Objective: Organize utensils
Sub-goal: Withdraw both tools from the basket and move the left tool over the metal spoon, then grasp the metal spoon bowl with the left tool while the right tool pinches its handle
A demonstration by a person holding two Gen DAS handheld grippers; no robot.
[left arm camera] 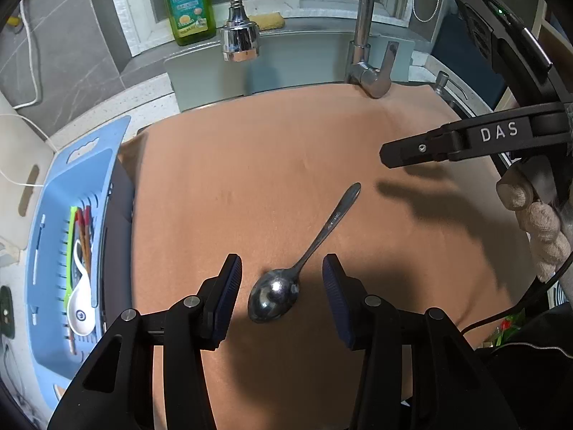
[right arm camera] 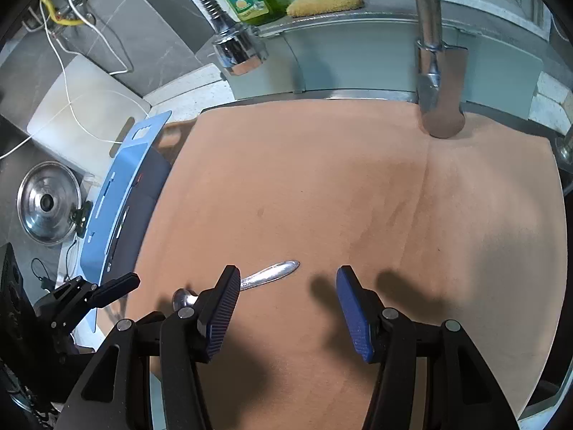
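Note:
A metal spoon (left arm camera: 283, 286) lies on the orange-brown cloth (left arm camera: 286, 165), bowl near me and handle pointing up-right. My left gripper (left arm camera: 281, 277) is open, its blue pads on either side of the bowl without touching it. In the right wrist view the same spoon (right arm camera: 272, 273) lies just beyond the left fingertip. My right gripper (right arm camera: 286, 286) is open and holds nothing; it also shows at the right edge of the left wrist view (left arm camera: 404, 154). The blue drainer basket (left arm camera: 53, 251) at the left holds a white ceramic spoon (left arm camera: 81, 308), red-tipped chopsticks (left arm camera: 85, 236) and a green utensil.
A chrome faucet (left arm camera: 369, 71) and a pull-out spray head (left arm camera: 239, 37) stand at the back of the cloth. Green dish soap (left arm camera: 188, 0) and a yellow sponge (right arm camera: 326, 1) sit on the sill. A white cutting board (right arm camera: 89, 107) and a pot lid (right arm camera: 46, 202) lie to the left.

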